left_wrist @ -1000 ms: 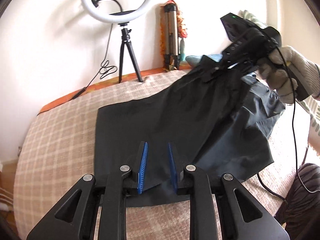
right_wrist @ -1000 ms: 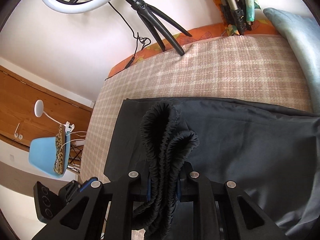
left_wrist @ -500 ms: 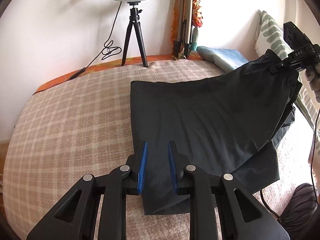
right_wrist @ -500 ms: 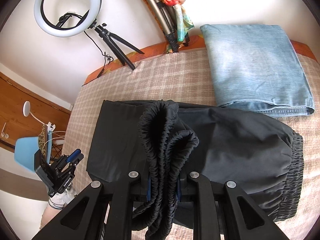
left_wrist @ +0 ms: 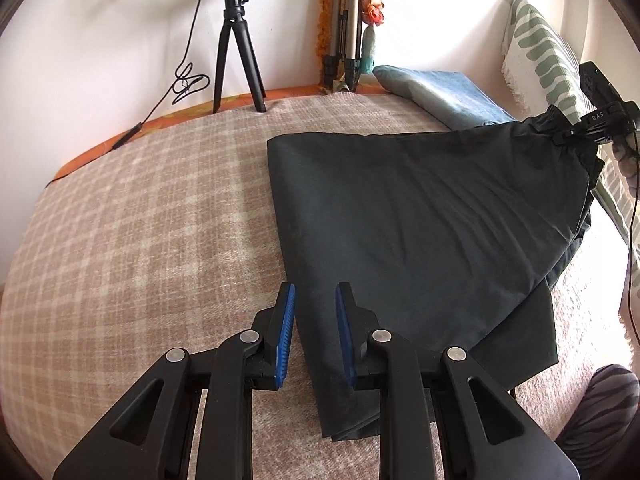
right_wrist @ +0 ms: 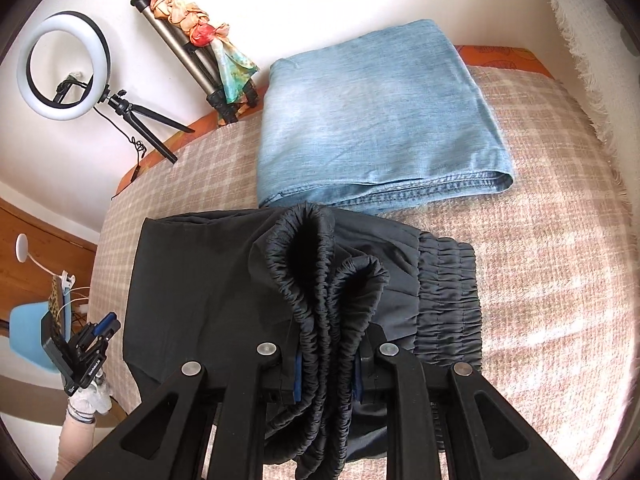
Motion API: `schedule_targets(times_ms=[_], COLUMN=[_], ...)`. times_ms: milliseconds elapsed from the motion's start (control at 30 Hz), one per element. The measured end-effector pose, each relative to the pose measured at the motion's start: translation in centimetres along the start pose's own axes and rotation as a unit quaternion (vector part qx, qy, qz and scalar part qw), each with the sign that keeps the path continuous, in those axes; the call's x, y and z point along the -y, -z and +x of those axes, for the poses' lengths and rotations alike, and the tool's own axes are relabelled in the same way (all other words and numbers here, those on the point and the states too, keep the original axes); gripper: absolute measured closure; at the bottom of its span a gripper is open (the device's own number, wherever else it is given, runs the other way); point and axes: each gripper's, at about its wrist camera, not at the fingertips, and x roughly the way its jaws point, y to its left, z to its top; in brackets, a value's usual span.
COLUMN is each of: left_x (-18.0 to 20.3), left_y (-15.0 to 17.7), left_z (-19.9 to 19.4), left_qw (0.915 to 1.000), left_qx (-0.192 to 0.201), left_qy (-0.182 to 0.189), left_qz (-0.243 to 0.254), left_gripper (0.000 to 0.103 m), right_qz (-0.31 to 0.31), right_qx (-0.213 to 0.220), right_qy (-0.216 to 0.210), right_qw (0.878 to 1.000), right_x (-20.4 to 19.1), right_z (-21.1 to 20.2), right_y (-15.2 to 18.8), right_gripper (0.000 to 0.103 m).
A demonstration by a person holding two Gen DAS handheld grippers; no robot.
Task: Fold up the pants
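Note:
Black pants [left_wrist: 420, 216] lie on the plaid bed cover [left_wrist: 140, 240], folded lengthwise, with one end lifted. My right gripper [right_wrist: 326, 372] is shut on the bunched elastic waistband [right_wrist: 320, 280] and holds it above the lower layer's waistband [right_wrist: 448, 300]. In the left wrist view the right gripper [left_wrist: 580, 130] holds that end up at the far right. My left gripper [left_wrist: 314, 332] is open and empty, its blue pads [left_wrist: 286, 328] astride the near left edge of the pants. It also shows in the right wrist view [right_wrist: 96, 336] at the lower left.
Folded light blue jeans [right_wrist: 372, 120] lie on the bed behind the black pants. A ring light on a tripod [left_wrist: 236, 40] and a second tripod [left_wrist: 344, 28] stand by the wall. A green patterned pillow [left_wrist: 548, 48] sits at the right.
My right gripper has carried the waistband to the right, away from the left gripper, unfolding the top layer. The left gripper stayed open near the pants' left edge.

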Motion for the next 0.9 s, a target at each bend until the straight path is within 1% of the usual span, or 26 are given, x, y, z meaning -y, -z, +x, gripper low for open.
schedule_targets(times_ms=[33, 67, 100, 133, 200, 267, 300, 333, 367, 400, 467, 600, 667, 733, 800, 900], left_x=[0.3, 0.6, 0.9, 1.1, 1.3, 1.1, 0.9, 0.6, 0.3, -0.1, -0.8, -2.1, -2.7, -2.9, -2.7, -2.2], left_y=[0.1, 0.1, 0.2, 0.3, 0.5, 0.7, 0.7, 0.8, 0.8, 0.8, 1.0, 1.3, 1.5, 1.8, 2.0, 2.3], left_z=[0.3, 0.6, 0.9, 1.2, 1.6, 1.5, 1.4, 1.2, 1.0, 0.8, 0.4, -0.3, -0.4, -0.1, 0.1, 0.4], left_qw=[1.0, 0.9999, 0.9998, 0.9996, 0.9994, 0.9996, 0.9997, 0.9998, 0.9997, 0.9995, 0.9987, 0.9965, 0.9947, 0.9927, 0.9913, 0.9901], left_qx=[-0.005, -0.01, -0.016, -0.021, -0.025, -0.024, -0.022, -0.02, -0.016, -0.013, -0.012, -0.01, -0.016, -0.026, -0.034, -0.037], left_qy=[-0.001, -0.003, -0.004, -0.006, -0.011, -0.009, -0.007, -0.008, -0.009, -0.007, -0.004, -0.007, -0.001, 0.015, 0.029, 0.037], left_qz=[0.005, 0.01, 0.015, 0.02, 0.023, 0.012, 0.005, -0.004, -0.015, -0.028, -0.05, -0.082, -0.102, -0.117, -0.124, -0.131], left_gripper=[0.084, 0.084, 0.084, 0.084, 0.084, 0.084, 0.084, 0.08, 0.072, 0.069, 0.068, 0.068, 0.066, 0.066, 0.066, 0.066], right_qz=[0.001, 0.0, 0.001, 0.006, 0.028, 0.036, 0.025, 0.01, -0.007, -0.021, -0.039, -0.068, -0.078, -0.092, -0.108, -0.131], right_qx=[-0.004, -0.007, -0.01, -0.011, 0.002, 0.032, 0.045, 0.057, 0.068, 0.075, 0.088, 0.113, 0.123, 0.127, 0.127, 0.125], right_qy=[0.004, 0.022, 0.039, 0.055, 0.062, 0.056, 0.059, 0.073, 0.085, 0.085, 0.092, 0.104, 0.088, 0.069, 0.049, 0.022], right_qw=[1.0, 1.0, 0.999, 0.998, 0.998, 0.997, 0.997, 0.996, 0.994, 0.993, 0.991, 0.986, 0.985, 0.985, 0.985, 0.983], right_x=[0.6, 1.0, 1.5, 2.1, 3.4, 3.9, 3.5, 2.9, 2.2, 1.4, 0.2, -2.4, -3.9, -5.8, -7.9, -11.2], right_z=[0.4, 0.8, 1.0, 1.2, 0.6, -0.7, -1.2, -1.7, -2.2, -2.5, -2.9, -3.6, -4.0, -4.1, -4.0, -3.5], right_y=[0.2, 0.3, 0.4, 0.4, 0.7, 1.1, 1.3, 1.6, 1.8, 2.0, 2.2, 2.4, 2.6, 2.9, 3.3, 4.0], right_gripper=[0.078, 0.063, 0.053, 0.051, 0.049, 0.048, 0.049, 0.048, 0.048, 0.048, 0.045, 0.044, 0.044, 0.043, 0.04, 0.039])
